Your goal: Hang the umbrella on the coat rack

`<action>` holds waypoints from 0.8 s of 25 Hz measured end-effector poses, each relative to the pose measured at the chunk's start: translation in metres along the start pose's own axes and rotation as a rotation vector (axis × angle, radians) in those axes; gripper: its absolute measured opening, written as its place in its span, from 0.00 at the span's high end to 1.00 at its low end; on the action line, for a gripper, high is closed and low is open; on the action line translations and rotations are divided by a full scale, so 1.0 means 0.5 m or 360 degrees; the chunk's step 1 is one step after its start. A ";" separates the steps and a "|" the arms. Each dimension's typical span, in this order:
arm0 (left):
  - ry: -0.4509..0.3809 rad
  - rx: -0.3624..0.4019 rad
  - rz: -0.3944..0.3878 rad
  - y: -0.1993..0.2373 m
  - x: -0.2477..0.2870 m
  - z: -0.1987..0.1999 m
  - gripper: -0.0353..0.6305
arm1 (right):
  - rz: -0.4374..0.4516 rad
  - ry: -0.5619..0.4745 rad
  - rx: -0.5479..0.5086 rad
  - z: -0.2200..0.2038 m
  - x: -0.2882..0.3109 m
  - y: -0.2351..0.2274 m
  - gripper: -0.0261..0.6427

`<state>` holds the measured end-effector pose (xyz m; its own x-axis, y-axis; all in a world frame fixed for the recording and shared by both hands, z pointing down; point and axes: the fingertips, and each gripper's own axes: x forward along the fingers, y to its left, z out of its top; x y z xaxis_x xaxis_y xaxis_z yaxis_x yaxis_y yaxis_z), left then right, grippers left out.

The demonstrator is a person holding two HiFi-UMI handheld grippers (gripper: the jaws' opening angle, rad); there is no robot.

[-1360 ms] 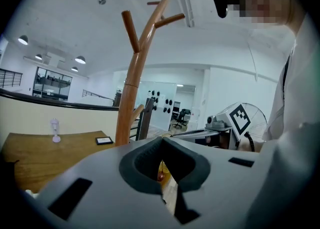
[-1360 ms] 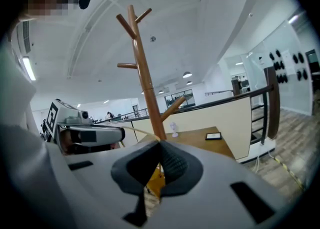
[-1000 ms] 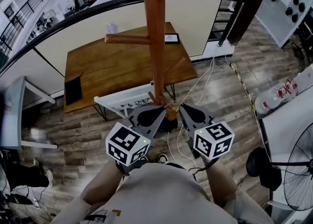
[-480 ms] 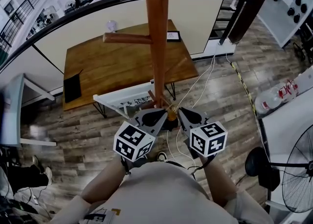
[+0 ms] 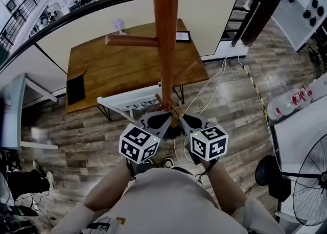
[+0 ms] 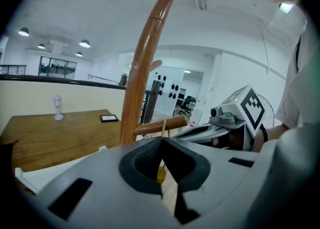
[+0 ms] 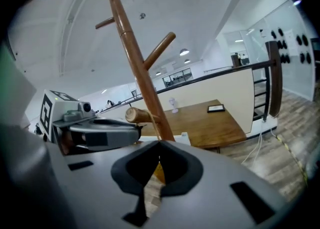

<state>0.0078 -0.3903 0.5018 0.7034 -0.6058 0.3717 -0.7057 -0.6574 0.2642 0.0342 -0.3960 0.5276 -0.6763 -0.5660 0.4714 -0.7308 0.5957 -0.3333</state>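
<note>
Left to right, then. My left gripper [image 5: 166,118] is clenched, pinching a thin cord [image 6: 162,128] that runs up to the low peg [image 6: 160,124] of the coat rack [image 5: 166,49]. Below the jaws hangs a yellow knob [image 6: 160,174], which I take to be the umbrella's handle end. That's all I can see of the umbrella: it sits right under that low peg, between my two grippers, and the rest is hidden. My right gripper [image 5: 185,118] is clenched on the same cord from the other side, tips almost touching the left one's.

What could go wrong: I honestly can't tell if the cord is looped fully over the peg or only lying against it. If it's only lying there and I let go, it slides off the peg's free end and the umbrella drops to the floor. Letting go with one side first could also swing the thing and tug the loop off. And the grippers are so close together that they could bump when they spread.

Counts: one coat rack, five pegs as far as I can tell from the right gripper view, one cord, one yellow knob, two grippers, one wooden table [image 5: 117,69] behind the rack.
</note>
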 end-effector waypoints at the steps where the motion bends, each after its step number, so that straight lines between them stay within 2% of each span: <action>1: 0.0001 -0.0003 0.0012 0.006 0.001 -0.003 0.94 | 0.0003 0.0002 0.0003 -0.002 0.006 -0.001 0.95; 5: -0.0001 -0.0044 0.0085 0.038 0.009 -0.012 0.94 | 0.0021 0.0011 0.0024 -0.006 0.037 -0.006 0.95; 15: -0.0040 -0.0275 0.0173 0.094 0.022 -0.026 0.94 | 0.0052 0.0036 0.0062 -0.014 0.095 -0.010 0.94; 20: 0.0008 -0.0258 0.0179 0.096 0.007 -0.044 0.92 | 0.0037 -0.0002 0.0081 -0.010 0.099 -0.012 0.92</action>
<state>-0.0252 -0.4143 0.5353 0.6193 -0.6687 0.4115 -0.7844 -0.5048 0.3604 0.0053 -0.4247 0.5571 -0.6932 -0.5530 0.4622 -0.7186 0.5789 -0.3852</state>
